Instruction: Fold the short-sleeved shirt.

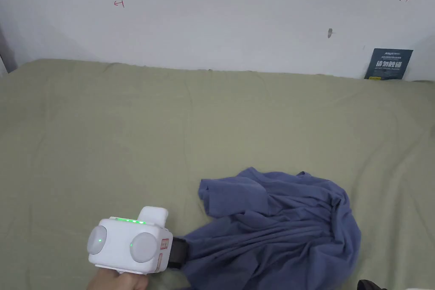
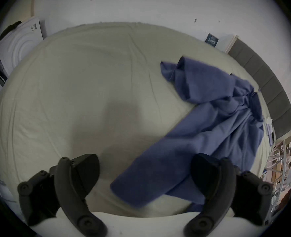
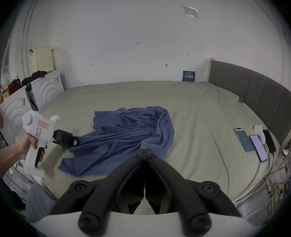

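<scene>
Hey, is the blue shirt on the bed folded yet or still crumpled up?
Crumpled: the blue shirt lies bunched in loose wrinkles on the bed.

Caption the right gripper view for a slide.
Left claw at the edge of a crumpled blue shirt on a green bed.

The right gripper (image 3: 145, 151) has its two black jaws pressed together at the tips, with no cloth between them, just short of the near edge of a blue shirt (image 3: 124, 138). The shirt lies crumpled on a bed with a pale green sheet (image 3: 201, 107). At the left, a hand (image 3: 30, 143) holds the white left gripper (image 3: 73, 142), whose black jaws meet the shirt's left edge. Three phones (image 3: 244, 141) lie near the grey headboard (image 3: 254, 93) at the right.
</scene>
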{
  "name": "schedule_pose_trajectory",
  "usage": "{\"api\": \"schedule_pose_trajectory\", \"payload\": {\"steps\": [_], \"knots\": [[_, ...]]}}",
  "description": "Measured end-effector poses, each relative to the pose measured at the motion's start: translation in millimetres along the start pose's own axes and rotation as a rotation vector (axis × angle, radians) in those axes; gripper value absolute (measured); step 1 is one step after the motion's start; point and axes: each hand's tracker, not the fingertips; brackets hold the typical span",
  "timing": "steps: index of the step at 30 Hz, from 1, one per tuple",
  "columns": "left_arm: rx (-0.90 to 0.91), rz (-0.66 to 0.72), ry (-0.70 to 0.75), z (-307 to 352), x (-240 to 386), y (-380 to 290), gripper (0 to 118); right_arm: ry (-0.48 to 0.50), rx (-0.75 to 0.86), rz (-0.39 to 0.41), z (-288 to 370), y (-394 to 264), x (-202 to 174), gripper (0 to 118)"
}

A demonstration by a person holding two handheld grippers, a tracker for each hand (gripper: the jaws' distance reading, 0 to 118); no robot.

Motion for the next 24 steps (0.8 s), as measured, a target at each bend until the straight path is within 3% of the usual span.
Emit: {"api": "schedule_pose_trajectory", "payload": {"steps": [2,3,5,14,22,23,24], "knots": [[0.062,-0.005,-0.064,16,-4,0,3,0.005,-0.005,-0.004,-1,-2,0,1],[0.060,0.070,-0.148,23,-9,-2,3,0.014,-0.010,-0.012,-2,-2,0,1],[0.030,0.093,-0.192,22,-13,-2,3,0.023,-0.014,-0.022,-2,-3,-1,1],[0.038,0.141,-0.206,19,-14,-8,3,0.018,-0.020,-0.033,-14,19,14,1],[0.052,0.149,-0.213,17,-18,-14,3,-0.034,-0.082,0.030,-140,101,59,1],[0.051,0.148,-0.216,17,-18,-14,3,-0.032,-0.089,0.041,-159,113,64,3],[0.054,0.141,-0.213,17,-19,-14,3,-0.030,-0.119,0.059,-181,126,67,26]]}}
